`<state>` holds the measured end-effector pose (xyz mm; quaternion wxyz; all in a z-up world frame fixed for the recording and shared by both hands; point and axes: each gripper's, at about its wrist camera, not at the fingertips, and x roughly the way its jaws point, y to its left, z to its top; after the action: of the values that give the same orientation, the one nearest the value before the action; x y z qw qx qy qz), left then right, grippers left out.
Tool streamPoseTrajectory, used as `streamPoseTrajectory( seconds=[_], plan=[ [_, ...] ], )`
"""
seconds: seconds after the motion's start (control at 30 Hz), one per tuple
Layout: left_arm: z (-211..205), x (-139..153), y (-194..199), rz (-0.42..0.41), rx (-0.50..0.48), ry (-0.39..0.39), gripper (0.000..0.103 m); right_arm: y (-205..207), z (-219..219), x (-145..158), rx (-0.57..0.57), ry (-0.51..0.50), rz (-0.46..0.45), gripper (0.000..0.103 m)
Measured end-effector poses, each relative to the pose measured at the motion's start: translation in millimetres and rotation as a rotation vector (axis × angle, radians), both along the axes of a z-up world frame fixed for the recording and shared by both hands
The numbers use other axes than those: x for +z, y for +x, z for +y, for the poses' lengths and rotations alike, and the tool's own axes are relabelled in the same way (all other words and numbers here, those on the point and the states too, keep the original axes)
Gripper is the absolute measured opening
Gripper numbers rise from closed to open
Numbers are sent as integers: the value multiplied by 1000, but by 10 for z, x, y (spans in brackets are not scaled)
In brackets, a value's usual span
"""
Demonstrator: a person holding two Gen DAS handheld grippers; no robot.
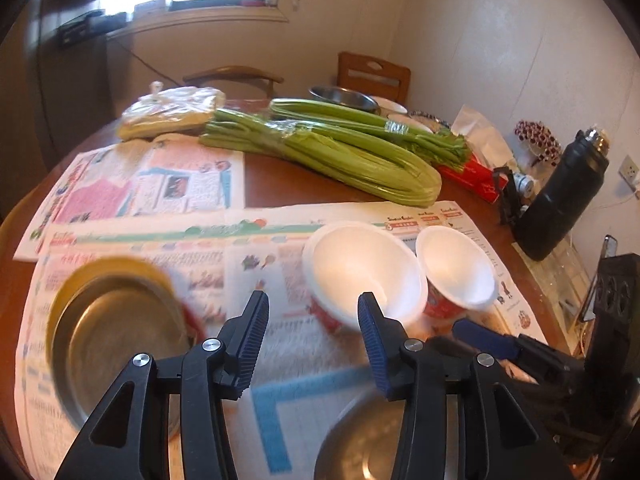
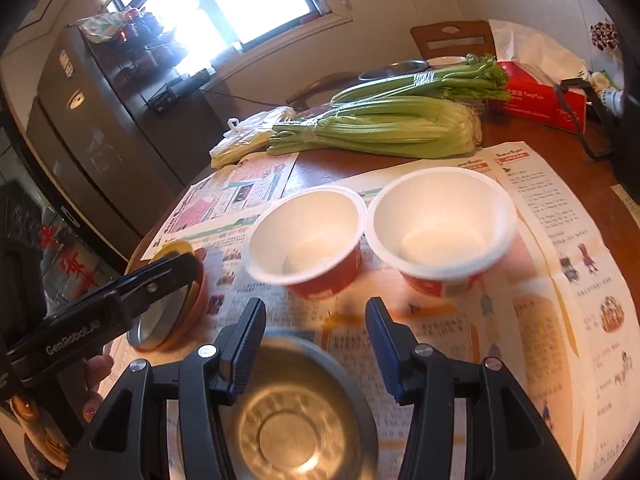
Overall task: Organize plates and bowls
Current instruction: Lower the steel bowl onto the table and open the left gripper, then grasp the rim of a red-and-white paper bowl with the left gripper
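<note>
Two white foam bowls with red outsides stand side by side on newspaper, the left one [image 1: 360,268] [image 2: 304,232] touching the right one [image 1: 456,268] [image 2: 440,220]. A steel bowl with a yellow rim [image 1: 116,340] [image 2: 160,320] sits at the left. A plain steel bowl [image 1: 360,448] [image 2: 296,420] lies nearest, under my right gripper [image 2: 316,320], which is open and above it without touching. My left gripper [image 1: 312,320] is open with nothing between its pads, just short of the left foam bowl. In the right wrist view the left gripper [image 2: 188,268] hovers over the yellow-rimmed bowl.
Celery bunches [image 1: 340,148] and a plastic bag [image 1: 172,112] lie across the round wooden table [image 1: 288,180]. A black bottle [image 1: 560,200], a red tissue box [image 1: 472,176] and a black box [image 1: 612,300] stand at the right. Another steel bowl [image 1: 344,98] sits at the back.
</note>
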<state>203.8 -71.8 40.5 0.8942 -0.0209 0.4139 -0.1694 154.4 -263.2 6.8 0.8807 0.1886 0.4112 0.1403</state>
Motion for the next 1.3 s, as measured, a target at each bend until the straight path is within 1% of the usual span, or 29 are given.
streamPoseTrajectory(
  seconds=[0.13,0.2,0.27,0.37,0.53,0.63,0.67,0.7,0.87,1.0,1.3],
  plan=[
    [-127,-69,323,52,-16,-3,48,168,56,-20,6,20,22,52],
    [-172,-123,443,73,-18,-2,48,244,72,-47,11,46,33,52],
    [-200,-195,548,104,-19,-12,48,318,80,-72,4,51,46,52],
    [-210,-296,665,135,-14,-27,48,418,81,-124,1,51,66,52],
    [-263,-451,743,171,-21,-19,46,522,100,-187,4,50,77,52],
    [-284,-512,777,179,-27,-12,37,552,109,-223,16,57,83,52],
    [-291,-527,784,185,-32,-12,30,559,111,-229,17,56,82,52],
    [-304,-542,787,191,-41,-12,27,562,116,-230,20,53,75,52],
    [-301,-544,767,189,-43,-12,24,562,131,-224,27,41,63,53],
    [-263,-500,703,178,-45,-17,24,532,136,-203,34,39,52,53],
    [-171,-276,475,123,-34,-33,24,389,221,-36,53,11,-8,53]
  ],
)
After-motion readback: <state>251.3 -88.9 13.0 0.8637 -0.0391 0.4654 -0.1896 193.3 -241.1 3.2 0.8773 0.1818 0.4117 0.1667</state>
